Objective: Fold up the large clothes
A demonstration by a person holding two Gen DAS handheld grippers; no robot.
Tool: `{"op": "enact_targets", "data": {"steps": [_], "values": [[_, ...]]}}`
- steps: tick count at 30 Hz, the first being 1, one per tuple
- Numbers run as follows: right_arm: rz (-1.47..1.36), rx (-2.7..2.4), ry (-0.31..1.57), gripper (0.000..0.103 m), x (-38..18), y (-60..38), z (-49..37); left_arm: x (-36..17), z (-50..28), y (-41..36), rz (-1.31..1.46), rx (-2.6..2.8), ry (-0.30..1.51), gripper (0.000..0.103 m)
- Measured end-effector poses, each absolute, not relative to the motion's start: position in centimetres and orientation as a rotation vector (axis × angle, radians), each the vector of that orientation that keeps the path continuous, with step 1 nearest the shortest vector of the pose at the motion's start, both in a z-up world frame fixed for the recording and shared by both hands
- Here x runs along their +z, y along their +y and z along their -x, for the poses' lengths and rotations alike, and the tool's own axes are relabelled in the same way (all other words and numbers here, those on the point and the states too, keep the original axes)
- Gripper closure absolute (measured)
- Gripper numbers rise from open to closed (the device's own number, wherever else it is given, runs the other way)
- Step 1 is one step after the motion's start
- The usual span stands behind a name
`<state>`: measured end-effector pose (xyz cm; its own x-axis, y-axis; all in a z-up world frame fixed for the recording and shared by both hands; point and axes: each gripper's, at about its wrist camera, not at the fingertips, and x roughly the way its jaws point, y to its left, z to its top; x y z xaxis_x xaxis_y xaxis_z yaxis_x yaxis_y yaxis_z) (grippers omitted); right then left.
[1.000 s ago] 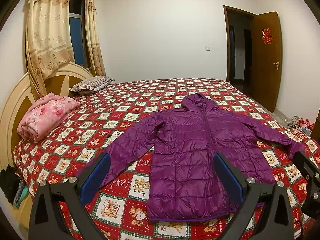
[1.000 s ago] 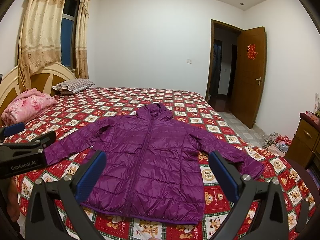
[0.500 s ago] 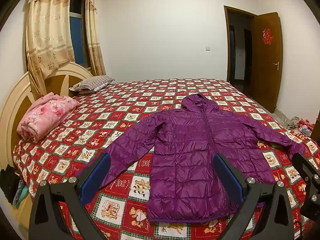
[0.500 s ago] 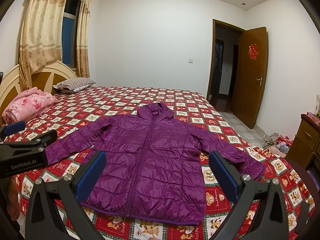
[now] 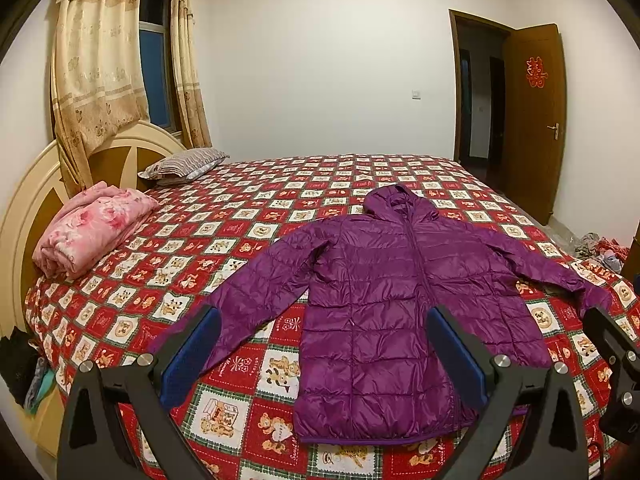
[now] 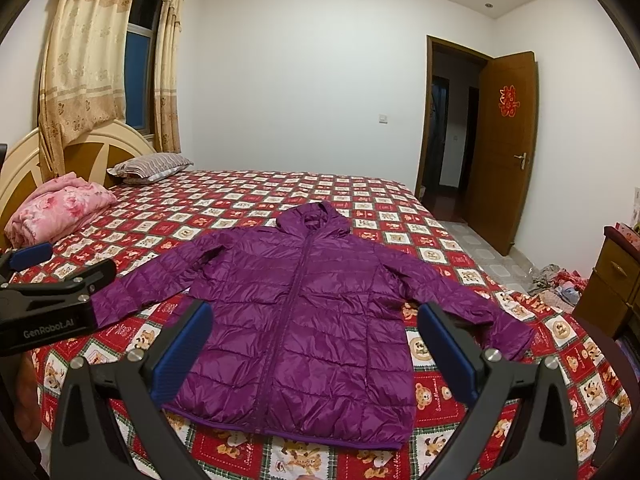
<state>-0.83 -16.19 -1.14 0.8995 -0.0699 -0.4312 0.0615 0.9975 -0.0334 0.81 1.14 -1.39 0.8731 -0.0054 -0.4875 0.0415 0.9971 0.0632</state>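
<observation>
Both the left gripper (image 5: 320,356) and the right gripper (image 6: 314,348) are held spread wide, with nothing between the pads. The purple jacket (image 6: 296,304) is laid flat, sleeves out, near the bed's (image 5: 280,196) near edge. It is judged light, puffy and slippery; cuffs or hem corners would best be pinched.

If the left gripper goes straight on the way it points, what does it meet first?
Probably the purple jacket: the open left gripper points at its lower front, lying flat on the bed. Nothing shows between them, though depth is hard to judge.
</observation>
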Motion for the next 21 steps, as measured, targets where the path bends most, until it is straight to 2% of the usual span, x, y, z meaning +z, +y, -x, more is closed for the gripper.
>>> {"op": "enact_targets", "data": {"steps": [11,21], "values": [[-0.008,-0.089,0.48,0.0,-3.1,-18.2,-0.8,-4.4,-4.1,0.8,-0.082,-0.016,0.564,0.001],[-0.132,-0.331,0.628,0.0,-9.0,-30.1,-4.5,-9.1,-11.4,-1.5,-0.153,-0.013,0.646,0.001]]}}
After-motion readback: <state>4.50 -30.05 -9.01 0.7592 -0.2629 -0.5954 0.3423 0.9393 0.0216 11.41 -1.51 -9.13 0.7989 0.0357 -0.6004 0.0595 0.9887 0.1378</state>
